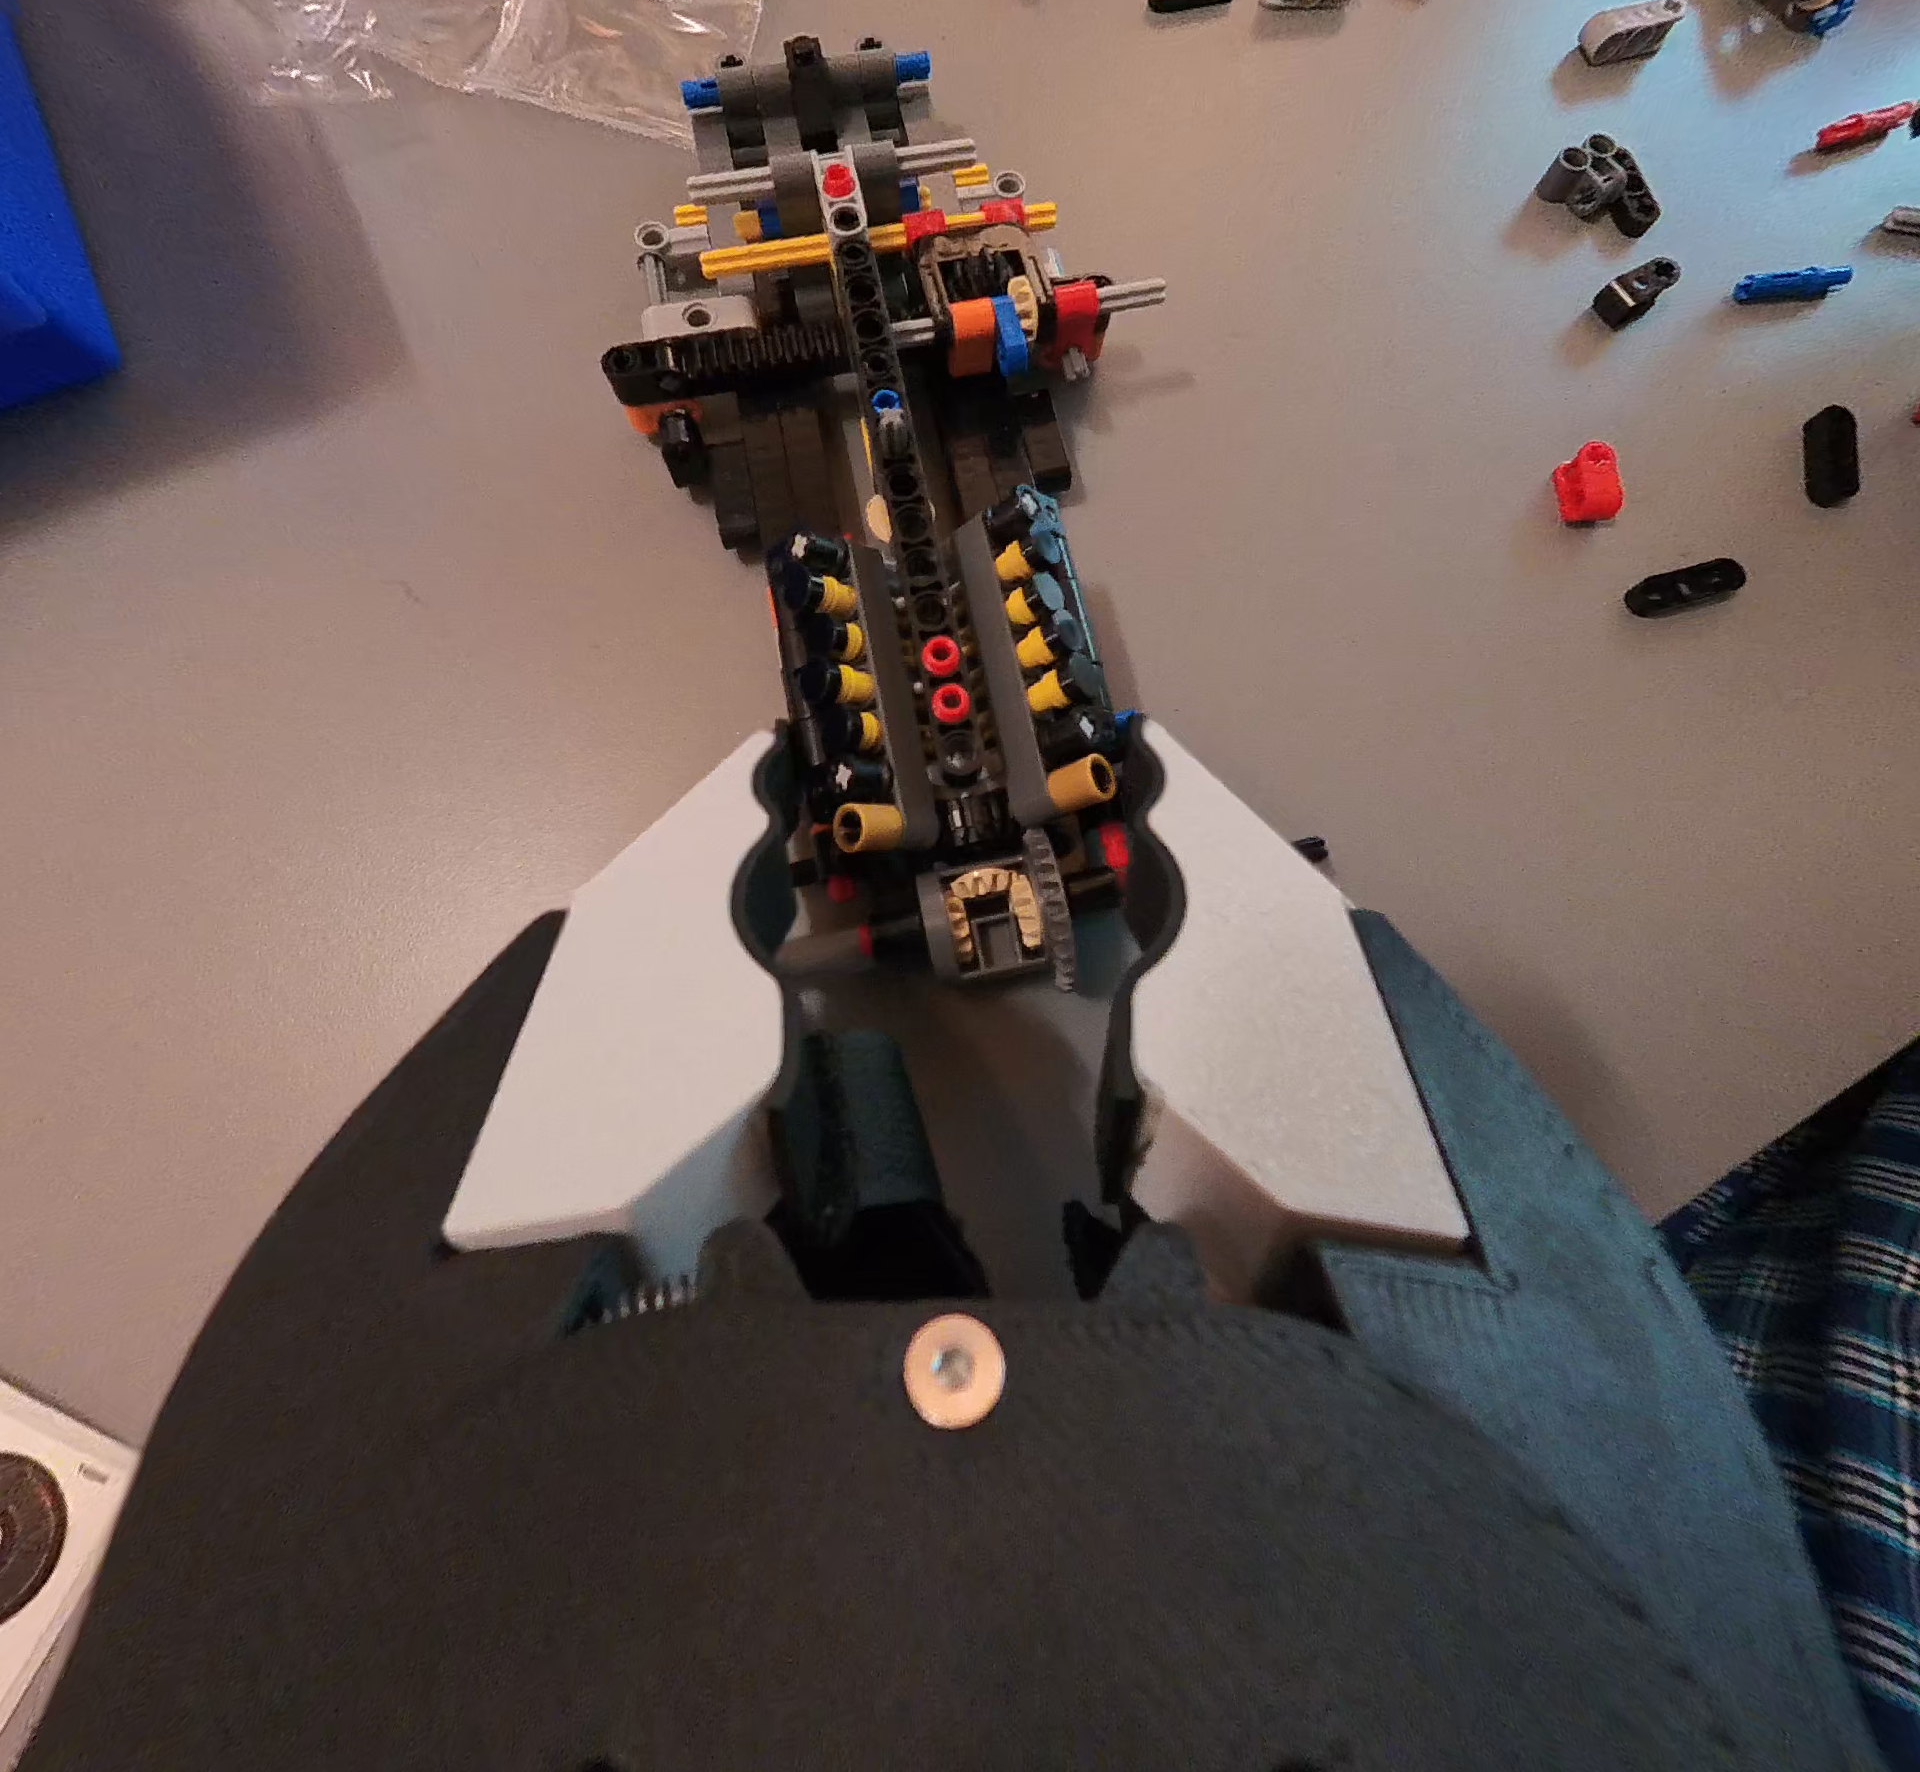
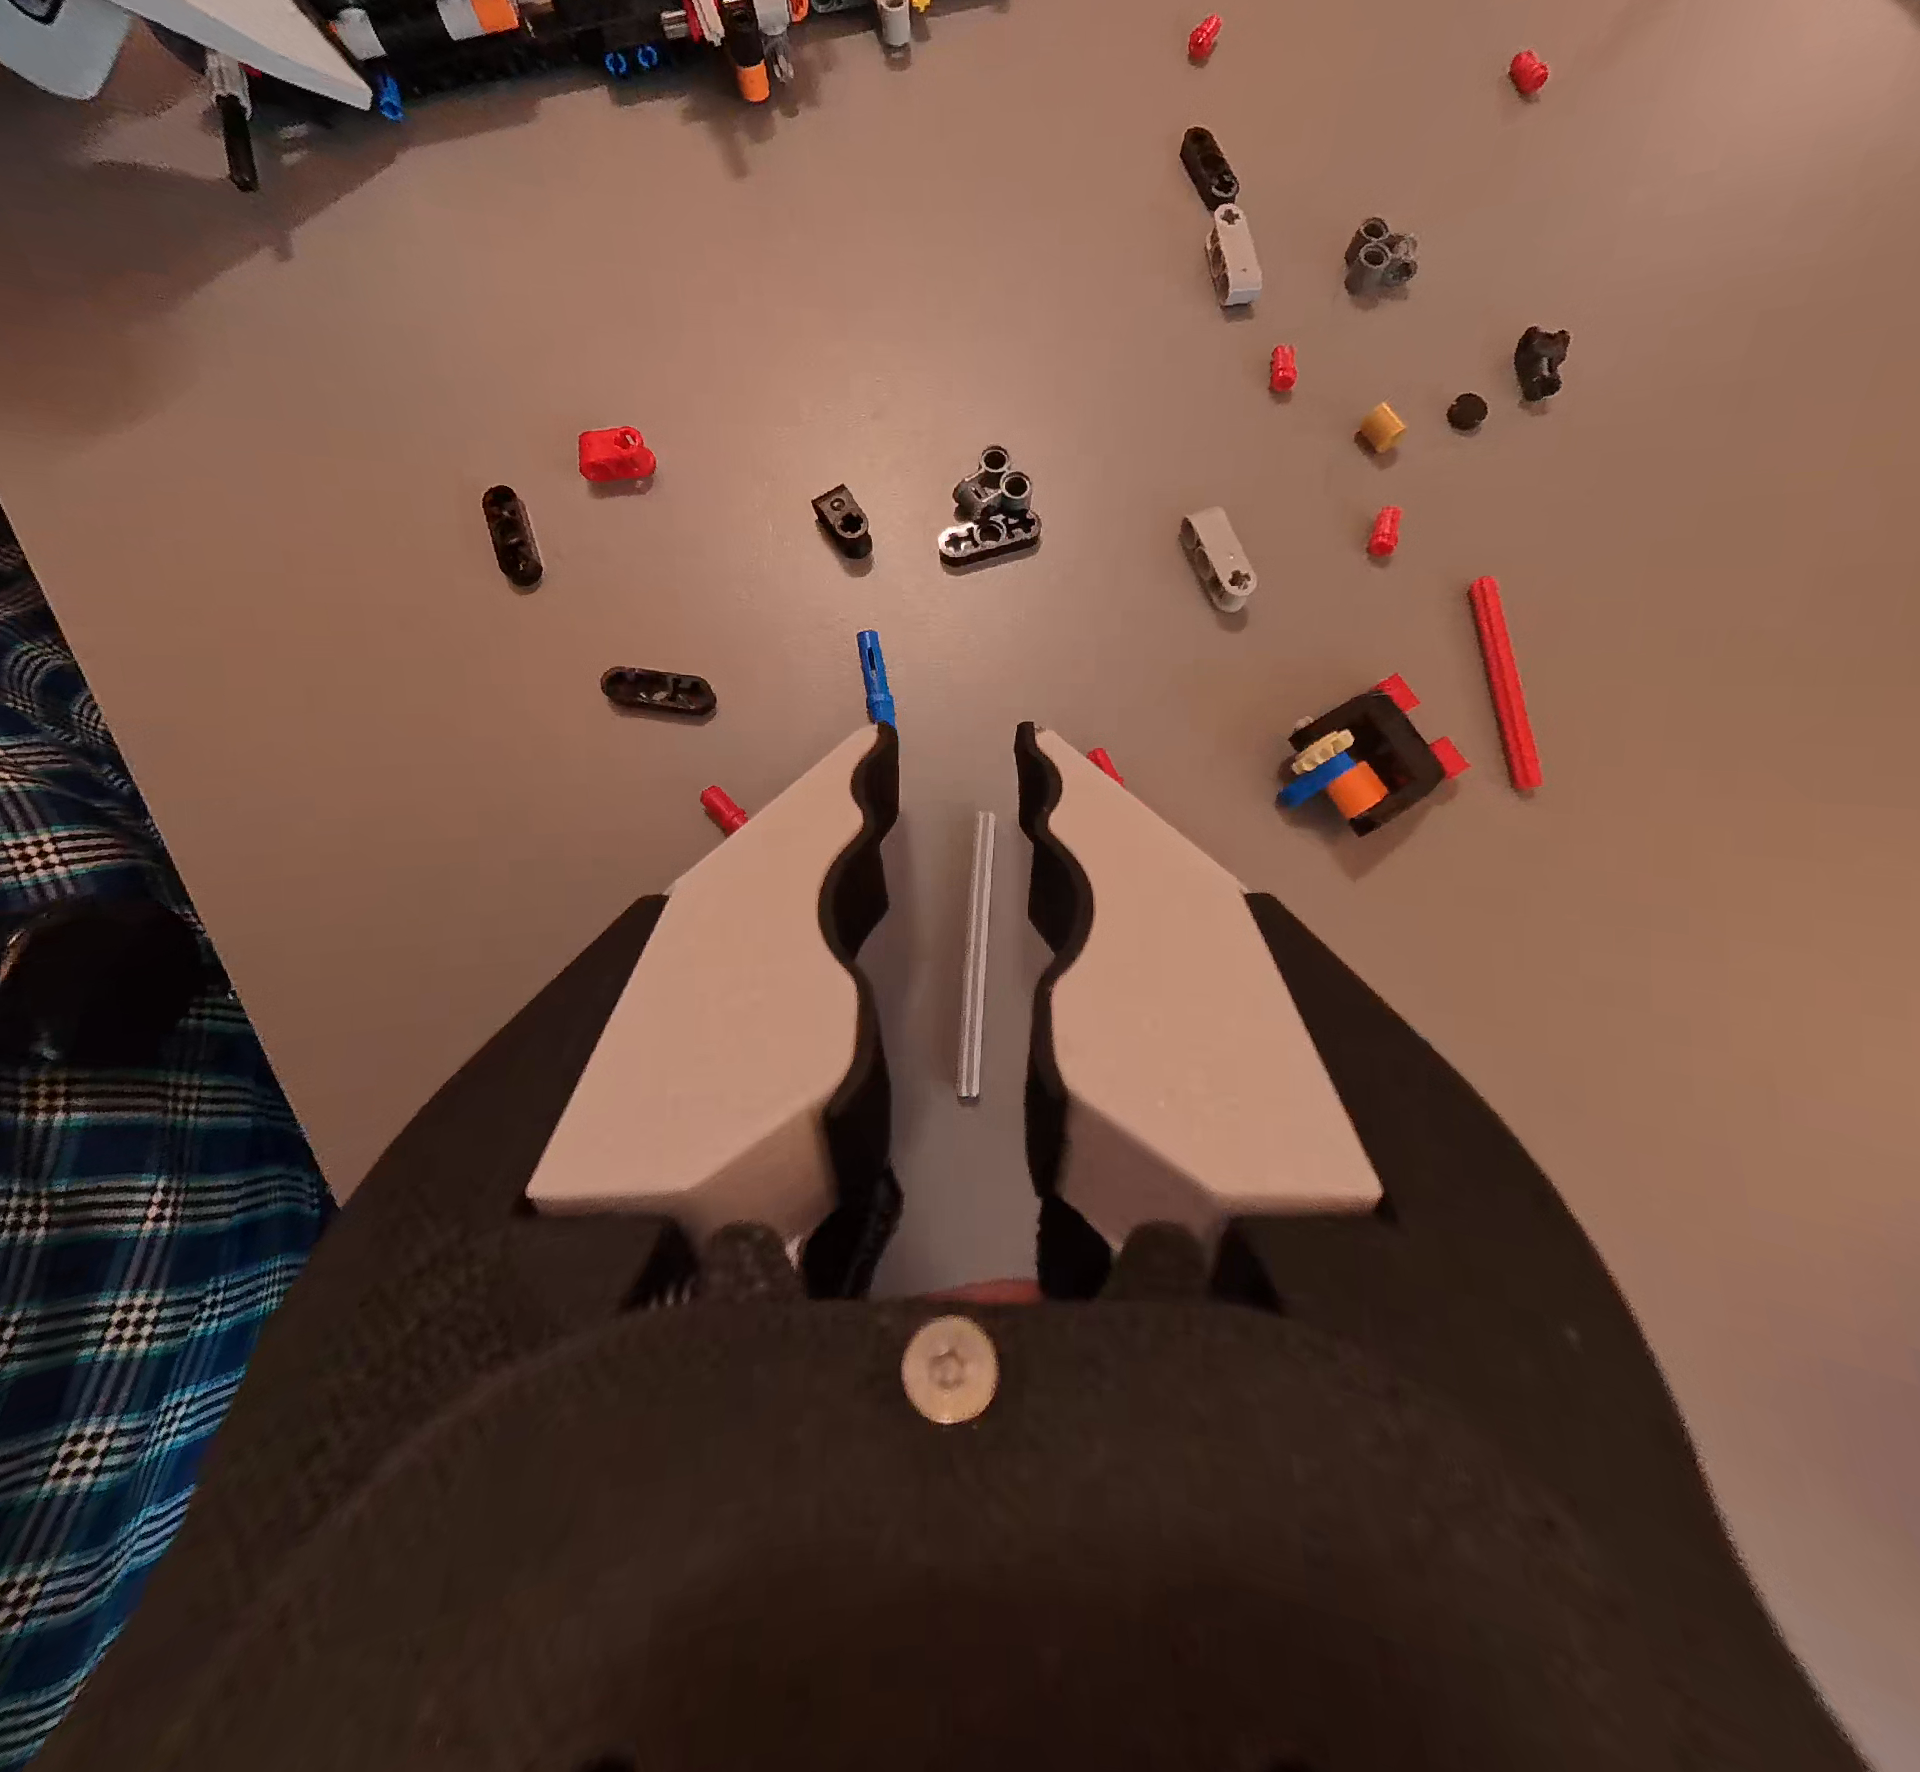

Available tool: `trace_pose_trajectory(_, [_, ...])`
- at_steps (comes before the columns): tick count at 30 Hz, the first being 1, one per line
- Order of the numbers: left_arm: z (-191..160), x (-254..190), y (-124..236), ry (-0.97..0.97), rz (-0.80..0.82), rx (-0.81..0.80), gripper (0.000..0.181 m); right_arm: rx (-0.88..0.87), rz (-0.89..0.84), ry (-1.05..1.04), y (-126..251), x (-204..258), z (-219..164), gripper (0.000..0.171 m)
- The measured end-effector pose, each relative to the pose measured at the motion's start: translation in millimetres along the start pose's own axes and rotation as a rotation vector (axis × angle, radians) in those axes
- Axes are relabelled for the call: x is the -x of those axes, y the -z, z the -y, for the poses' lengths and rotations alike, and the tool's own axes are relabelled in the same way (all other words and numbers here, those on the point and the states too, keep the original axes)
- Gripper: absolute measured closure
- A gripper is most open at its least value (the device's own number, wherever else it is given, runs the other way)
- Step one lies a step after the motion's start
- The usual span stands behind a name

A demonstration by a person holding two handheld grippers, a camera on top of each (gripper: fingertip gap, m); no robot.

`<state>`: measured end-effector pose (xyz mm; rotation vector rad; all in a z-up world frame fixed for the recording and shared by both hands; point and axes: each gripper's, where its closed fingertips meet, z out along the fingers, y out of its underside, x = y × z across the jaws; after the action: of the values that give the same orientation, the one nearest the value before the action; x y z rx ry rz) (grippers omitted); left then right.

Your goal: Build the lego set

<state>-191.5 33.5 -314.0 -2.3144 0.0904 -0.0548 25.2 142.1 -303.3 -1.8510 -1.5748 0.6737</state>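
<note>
- Our left gripper (image 1: pixel 961 766) has its jaws pressed against both sides of the near end of the long, half-built lego chassis (image 1: pixel 883 475) of black, grey and yellow technic parts, steadying it on the grey table (image 1: pixel 312 735)
- Our right gripper (image 2: pixel 956 735) hangs with jaws apart, straddling a thin light-grey axle rod (image 2: pixel 975 953) that lies on the table lengthwise between them, untouched
- Just past the left fingertip lies a blue pin (image 2: pixel 875 678); further right, a small black sub-assembly with an orange and blue hub (image 2: pixel 1366 766) and a long red axle (image 2: pixel 1503 683)
- We judge the step to be picking the grey axle; next we must lower, close squarely on it and carry it to the chassis at far left
</note>
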Motion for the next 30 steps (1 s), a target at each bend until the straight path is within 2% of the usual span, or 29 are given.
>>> trace_pose_trajectory(6, [0, 0, 1, -0.079, 0.060, 0.000, 0.121, -0.006, 0.000, -0.006, -1, -1, -2, 0.151])
trace_pose_trajectory(12, [7, 7, 6, -0.401, 0.210, 0.004, 0.121, -0.015, -0.004, -0.006, -4, -2, 0, 0.152])
trace_pose_trajectory(21, [38, 9, 11, -0.974, 0.420, -0.093, 0.122, -0.034, -0.017, 0.006, -11, -1, 11, 0.153])
trace_pose_trajectory(26, [47, 6, 12, -1.163, 0.491, -0.190, 0.122, -0.041, -0.042, 0.018, -11, -4, 16, 0.154])
trace_pose_trajectory(30, [48, 6, 11, -1.219, 0.498, -0.242, 0.123, -0.045, -0.053, 0.031, -13, -7, 21, 0.153])
